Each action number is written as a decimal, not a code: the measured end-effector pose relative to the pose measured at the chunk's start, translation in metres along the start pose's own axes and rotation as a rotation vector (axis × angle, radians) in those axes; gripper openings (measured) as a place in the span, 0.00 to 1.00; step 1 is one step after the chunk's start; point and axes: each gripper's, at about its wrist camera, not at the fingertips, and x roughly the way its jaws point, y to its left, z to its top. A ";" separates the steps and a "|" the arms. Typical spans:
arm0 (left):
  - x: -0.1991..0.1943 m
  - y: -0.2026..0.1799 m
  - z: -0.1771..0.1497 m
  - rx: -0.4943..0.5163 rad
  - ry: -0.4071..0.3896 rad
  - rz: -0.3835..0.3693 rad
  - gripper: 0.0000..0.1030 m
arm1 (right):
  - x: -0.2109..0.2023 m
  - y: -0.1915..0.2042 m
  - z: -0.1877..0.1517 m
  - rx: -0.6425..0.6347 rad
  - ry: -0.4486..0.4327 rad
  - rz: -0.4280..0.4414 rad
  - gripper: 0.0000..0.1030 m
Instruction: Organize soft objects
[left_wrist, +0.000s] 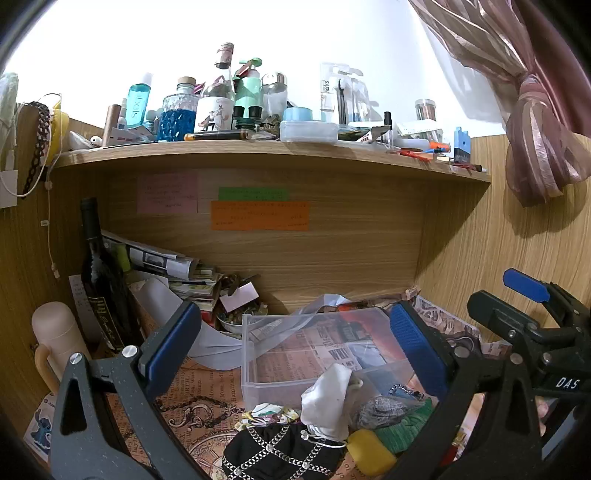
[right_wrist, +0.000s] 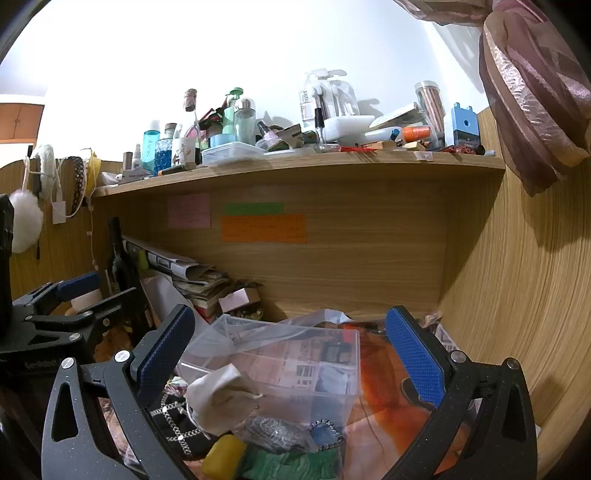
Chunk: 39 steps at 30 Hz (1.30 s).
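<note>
A clear plastic box (left_wrist: 258, 354) stands on the desk, also in the right wrist view (right_wrist: 332, 369). In front of it lies a heap of soft things: a white cloth pouch (left_wrist: 327, 398) (right_wrist: 218, 398), a black pouch with chain trim (left_wrist: 277, 454) (right_wrist: 173, 424), a yellow sponge (left_wrist: 371, 452) (right_wrist: 223, 456), a green knit piece (left_wrist: 402, 428) (right_wrist: 291, 465) and a grey mesh item (left_wrist: 384, 408) (right_wrist: 273, 432). My left gripper (left_wrist: 295, 343) is open and empty above the heap. My right gripper (right_wrist: 291, 354) is open and empty over the box; it also shows in the left wrist view (left_wrist: 524, 306).
A dark wine bottle (left_wrist: 99, 273) and a cream mug (left_wrist: 59, 339) stand at the left. Stacked papers (left_wrist: 177, 273) and a clear plastic bag (right_wrist: 295, 325) lie behind the box. A wooden shelf (left_wrist: 258, 151) crowded with bottles hangs overhead. A wooden wall (right_wrist: 517, 295) closes the right.
</note>
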 end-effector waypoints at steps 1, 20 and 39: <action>0.000 0.000 0.000 0.000 0.000 0.000 1.00 | 0.000 0.000 0.000 0.001 -0.001 0.001 1.00; 0.001 0.001 0.000 0.003 -0.001 -0.003 1.00 | -0.001 0.000 -0.001 0.010 -0.002 0.012 1.00; 0.002 -0.001 -0.002 0.005 -0.001 -0.004 1.00 | -0.002 0.000 -0.001 0.024 -0.002 0.017 1.00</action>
